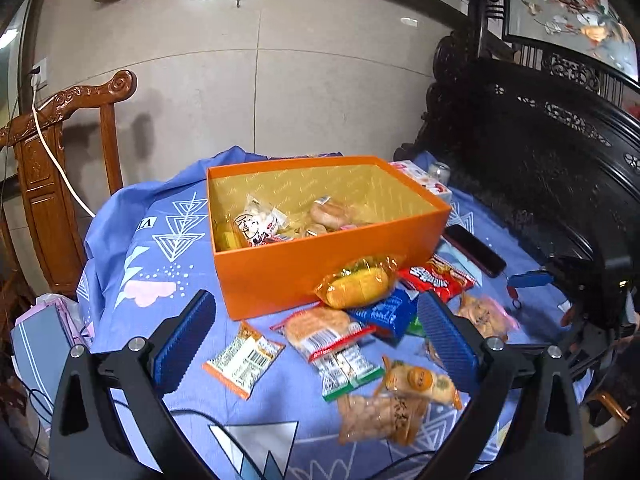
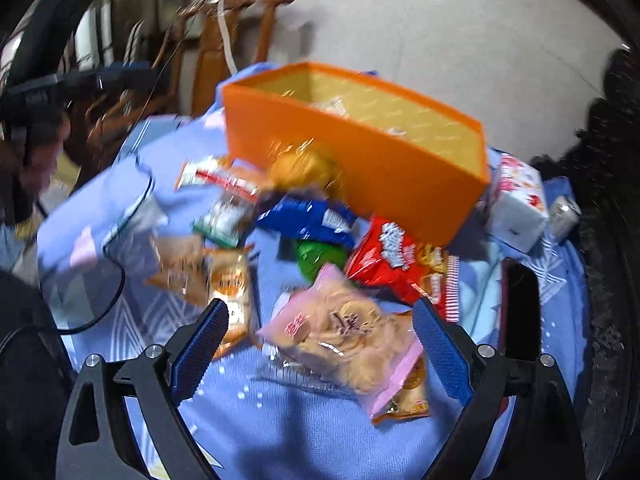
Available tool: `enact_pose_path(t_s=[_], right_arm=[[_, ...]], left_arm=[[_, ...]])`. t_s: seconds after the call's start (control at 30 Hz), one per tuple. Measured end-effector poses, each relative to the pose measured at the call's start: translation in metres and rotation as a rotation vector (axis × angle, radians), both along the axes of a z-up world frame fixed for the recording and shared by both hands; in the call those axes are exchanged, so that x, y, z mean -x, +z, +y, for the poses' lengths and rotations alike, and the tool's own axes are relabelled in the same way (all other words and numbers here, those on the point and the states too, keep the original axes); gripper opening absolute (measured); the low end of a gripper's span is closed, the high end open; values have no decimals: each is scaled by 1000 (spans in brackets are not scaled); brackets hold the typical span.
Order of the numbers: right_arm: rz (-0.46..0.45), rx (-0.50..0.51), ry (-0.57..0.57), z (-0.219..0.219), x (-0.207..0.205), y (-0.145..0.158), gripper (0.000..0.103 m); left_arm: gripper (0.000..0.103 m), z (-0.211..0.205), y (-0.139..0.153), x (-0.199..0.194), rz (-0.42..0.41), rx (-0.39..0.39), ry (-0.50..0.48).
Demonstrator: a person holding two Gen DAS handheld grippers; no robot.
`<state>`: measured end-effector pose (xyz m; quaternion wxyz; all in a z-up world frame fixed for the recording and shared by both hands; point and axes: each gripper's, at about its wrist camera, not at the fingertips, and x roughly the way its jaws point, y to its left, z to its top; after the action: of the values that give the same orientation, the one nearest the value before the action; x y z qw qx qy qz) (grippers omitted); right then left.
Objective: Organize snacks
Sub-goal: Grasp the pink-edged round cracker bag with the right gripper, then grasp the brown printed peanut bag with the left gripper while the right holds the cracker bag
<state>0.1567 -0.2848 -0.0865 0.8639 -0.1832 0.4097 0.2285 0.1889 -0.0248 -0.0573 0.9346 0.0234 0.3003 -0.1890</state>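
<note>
Snacks, loose packets: heaped on the blue-clothed worktop (image 1: 152, 240) against the near wall of the orange box (image 1: 320, 276). Listed: yellow bun packet (image 1: 356, 284) touching the box wall; blue packet (image 1: 384, 312) just beside it; red packet (image 1: 436, 278) toward the right edge; pink-edged crisps bag (image 2: 348, 336) nearest. Several more packets lie inside the box. Black phone (image 1: 474, 250) by the box's right corner. Left claw (image 1: 316, 340): spread, holding nothing. Right claw (image 2: 320, 344): spread, empty, straddling the crisps bag.
</note>
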Motion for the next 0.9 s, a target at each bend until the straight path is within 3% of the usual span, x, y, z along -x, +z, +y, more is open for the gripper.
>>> enact_pose_path(t_s=[0.3,0.43,0.57,0.67,0.73,0.77,0.9], right_arm=[[100,185,160,11,-29,-38,94],[170,204,216,14,-45,-53,94],[241,132,227,13,-58,-60,91],[271,72,221,11,-58,-59,77],[257,44,197,8,-55,-54,56],[243,26,169,5,-55,-50,52],[213,-98,79,-13,-44,-37,51]], left_arm=[[99,-2,-7,23,11,-30,9],[99,3,-11,31,21,-39,33],[99,8,-14,37,32,-39,59],[99,9,-18,40,40,-44,66],[99,7,-22,40,49,-48,67],[99,6,-25,39,55,-49,64],[99,-5,-39,38,79,-64,27]])
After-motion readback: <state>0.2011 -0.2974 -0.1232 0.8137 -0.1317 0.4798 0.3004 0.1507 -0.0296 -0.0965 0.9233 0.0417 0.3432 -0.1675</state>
